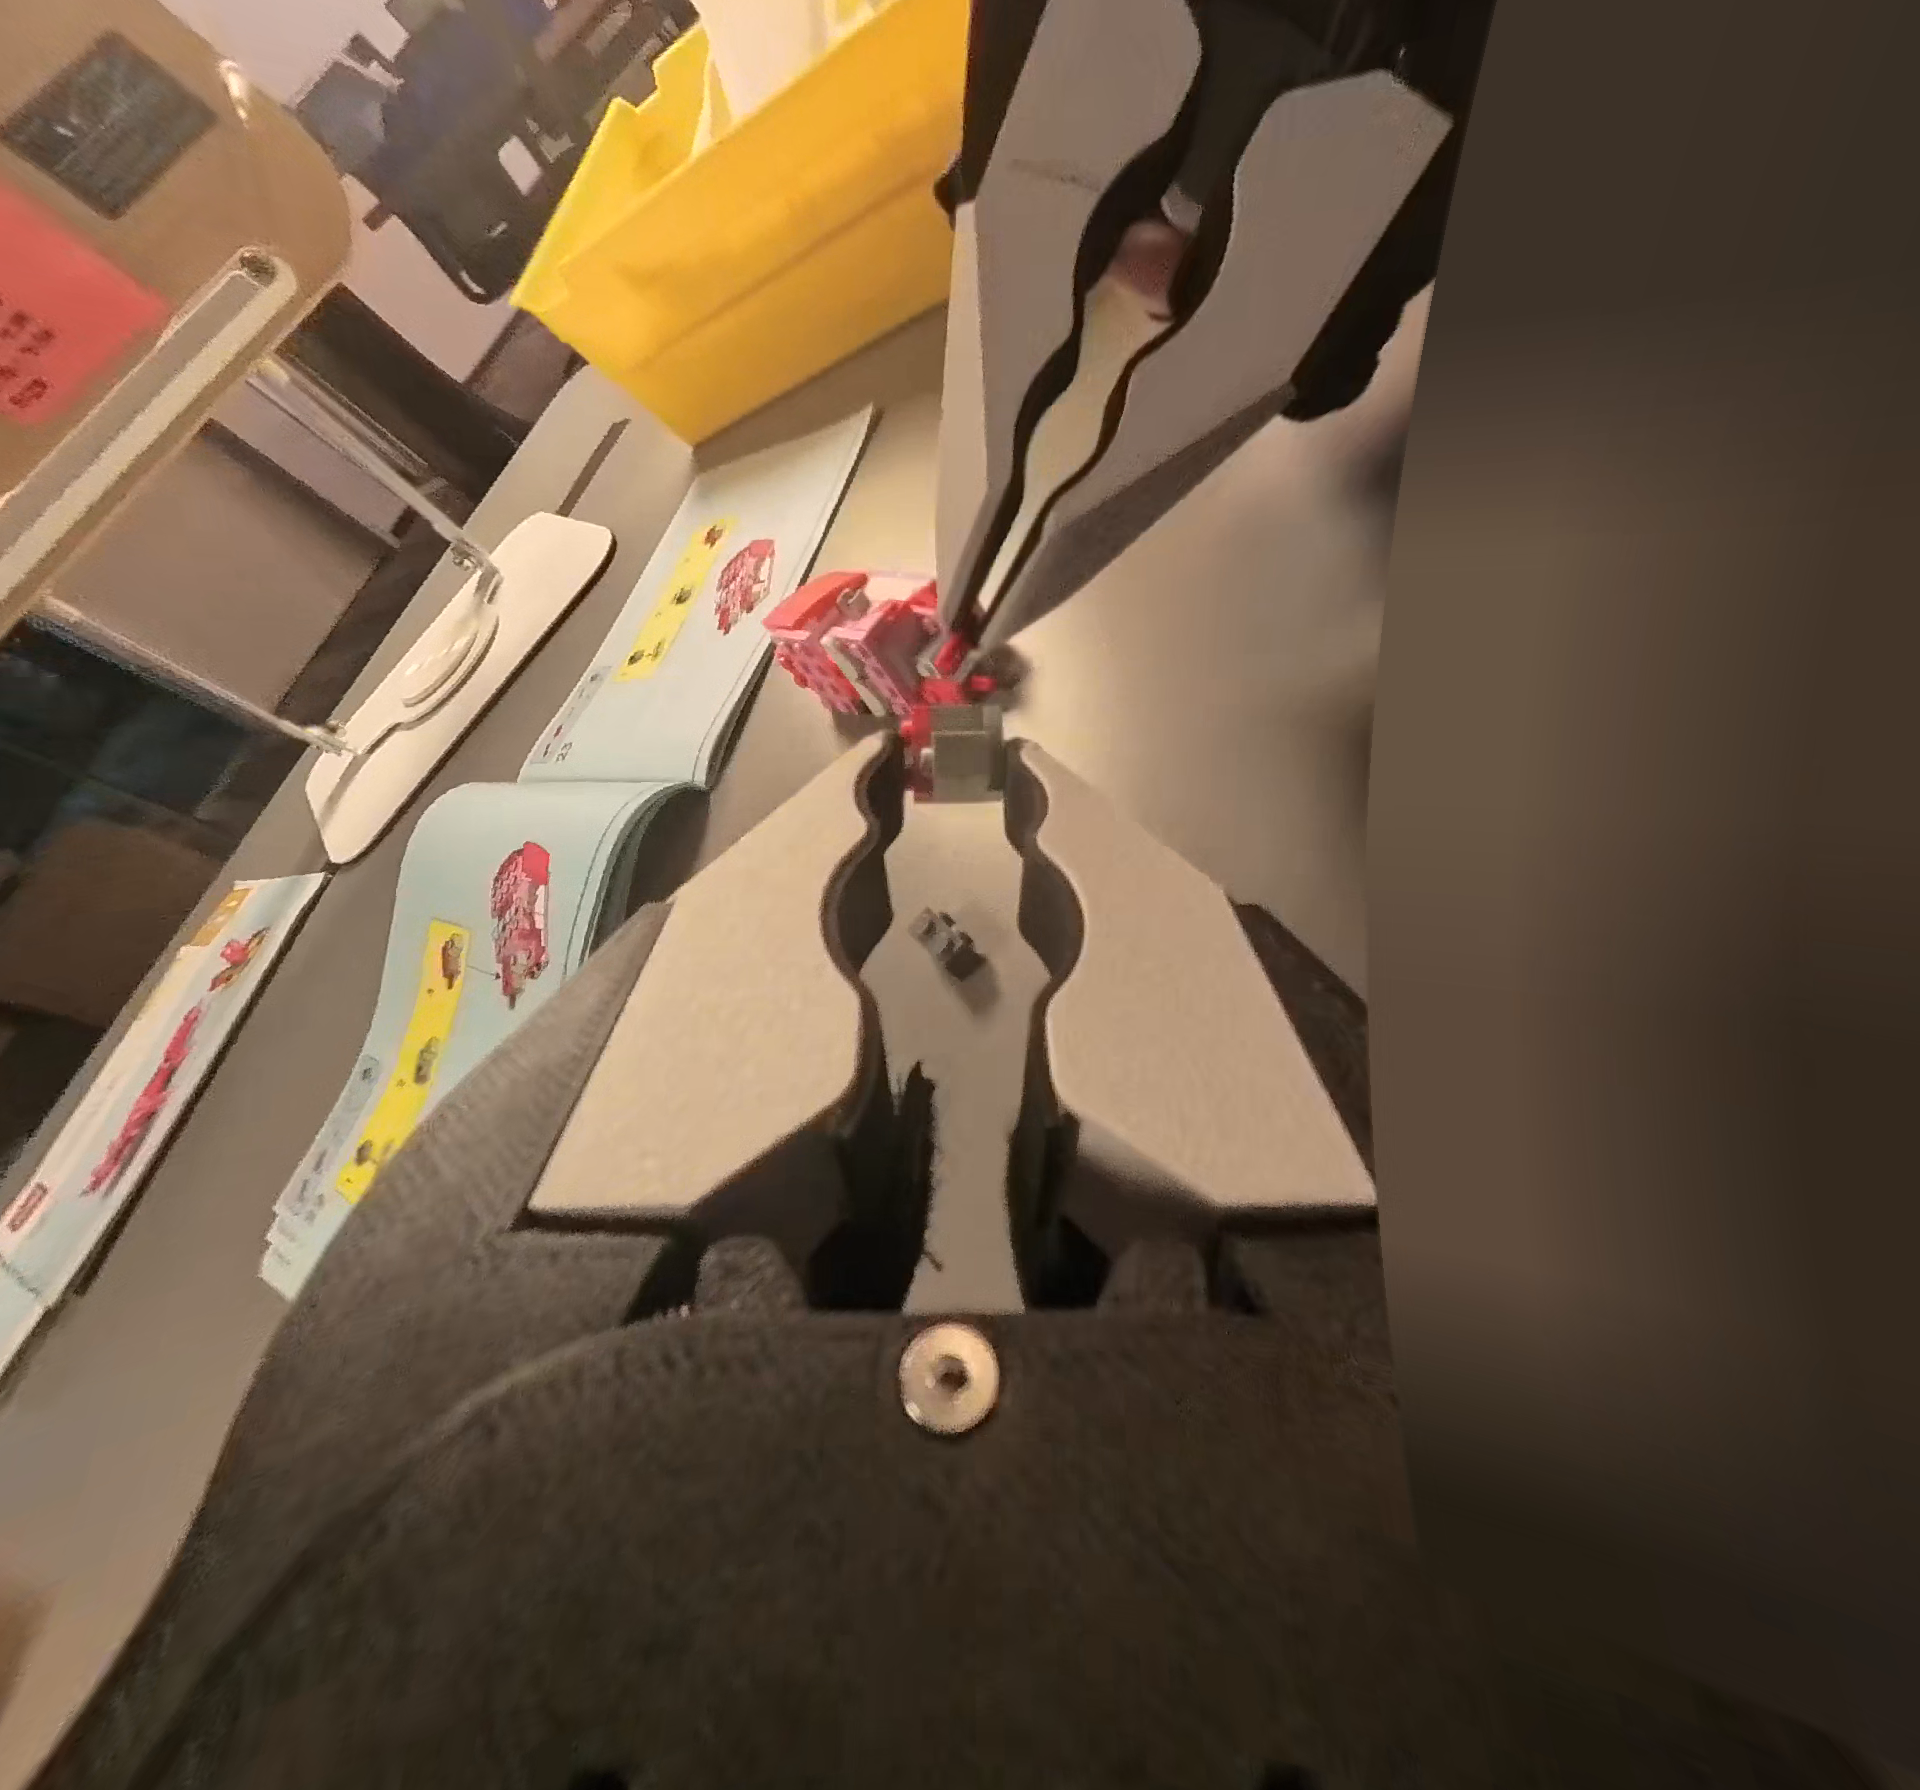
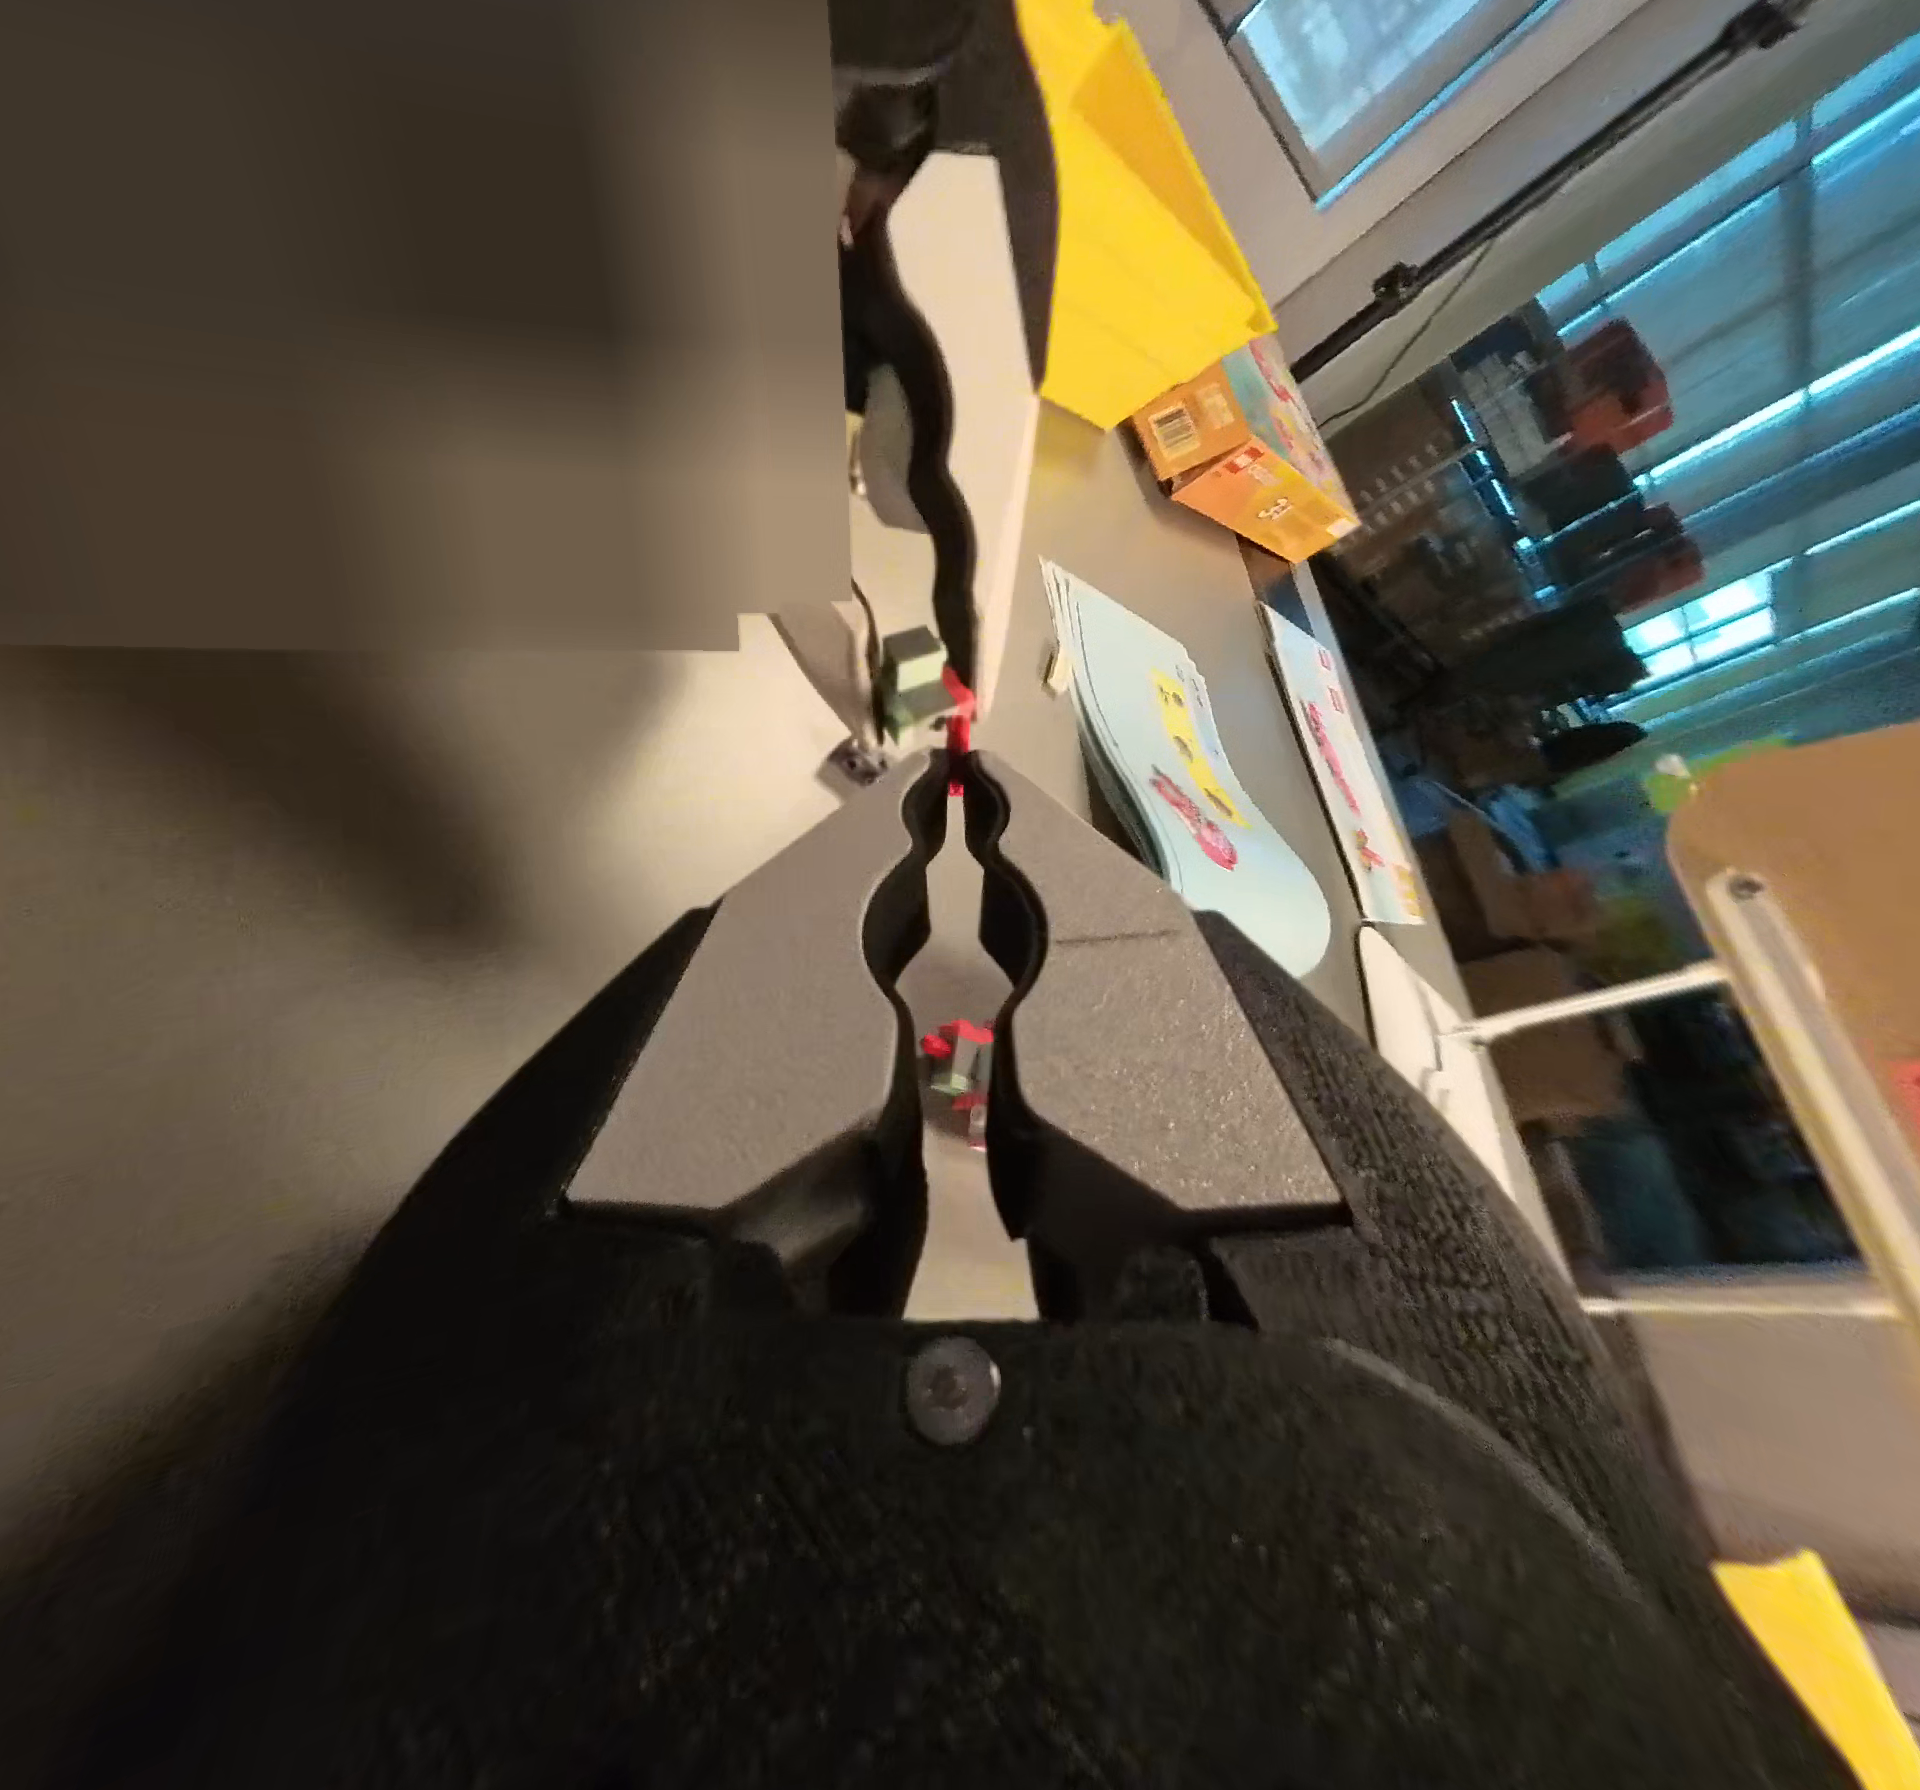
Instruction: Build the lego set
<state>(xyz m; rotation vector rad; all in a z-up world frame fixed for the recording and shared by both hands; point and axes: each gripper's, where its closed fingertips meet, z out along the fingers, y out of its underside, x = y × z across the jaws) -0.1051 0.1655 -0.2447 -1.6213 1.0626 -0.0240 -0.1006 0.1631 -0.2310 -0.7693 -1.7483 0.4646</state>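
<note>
Left wrist view: a red and pink brick model [image 1: 862, 654] sits over the grey table [image 1: 1195, 597], just beside the open booklet [image 1: 727, 618]. A grey block [image 1: 961, 753] on the near end of the model lies between the tips of the left gripper [image 1: 951, 766], whose fingers [image 1: 831, 805] stand a little apart and close against the block on both sides. The right gripper [image 1: 964, 644] reaches down from above, its fingers nearly together and pinched on a small red part of the model. A small dark grey brick [image 1: 951, 942] lies loose on the table below the left gripper's fingers. Beyond the model stand a yellow bin [image 1: 790, 213] holding white papers and, to the left, a white flat stand base [image 1: 457, 691] with clear supports. Right wrist view: the right gripper [image 2: 954, 772] is clamped on a thin red piece [image 2: 956, 732] that joins the block [image 2: 909, 686] held by the left gripper [image 2: 925, 680]. A small red and grey brick cluster [image 2: 956, 1065] lies on the table beneath the right fingers. To the right lie the booklet [image 2: 1195, 774], a leaflet [image 2: 1351, 774], an orange box [image 2: 1247, 462] and the bin [image 2: 1132, 213].
</note>
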